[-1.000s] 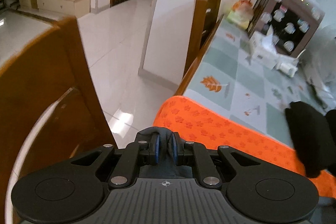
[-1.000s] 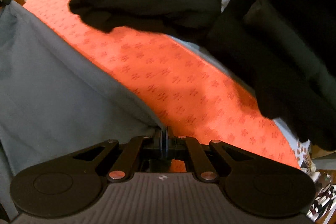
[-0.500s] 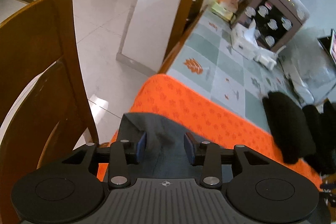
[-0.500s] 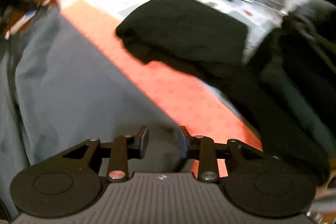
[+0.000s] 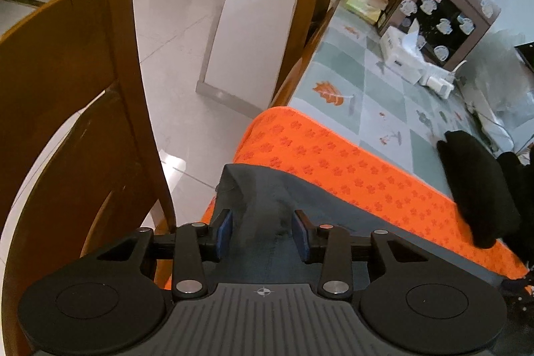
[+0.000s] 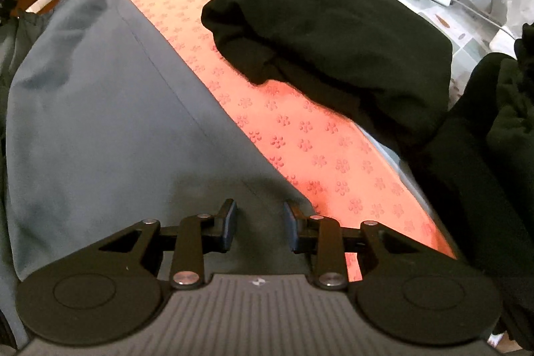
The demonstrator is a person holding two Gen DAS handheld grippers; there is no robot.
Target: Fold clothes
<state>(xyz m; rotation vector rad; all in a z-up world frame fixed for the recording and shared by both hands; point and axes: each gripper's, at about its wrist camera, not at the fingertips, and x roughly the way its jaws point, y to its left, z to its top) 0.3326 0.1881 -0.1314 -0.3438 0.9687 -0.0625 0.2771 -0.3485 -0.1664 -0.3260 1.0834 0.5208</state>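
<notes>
On the worktop [image 5: 383,109], along its near edge: one orange mat [image 5: 333,162], flower-printed, laid as the folding surface. Item on it: one grey garment [image 6: 100,109], spread flat, one long edge running diagonally across the mat, its near part hanging off the edge towards you; judged placed so for the next fold.

Your left tool [image 5: 262,234]: jaws apart, a raised ridge of the garment's corner standing between the blue pads, not pinched.

Your right tool [image 6: 260,227]: jaws apart likewise, directly over the garment's other corner where cloth meets mat; nothing clamped.

Judgement: both corners lie released, each tool just behind its own.

Also held: one folded black garment [image 6: 333,32] farther along the mat, set aside as finished; a dark pile [image 6: 494,139] to its right, likely awaiting you.
</notes>
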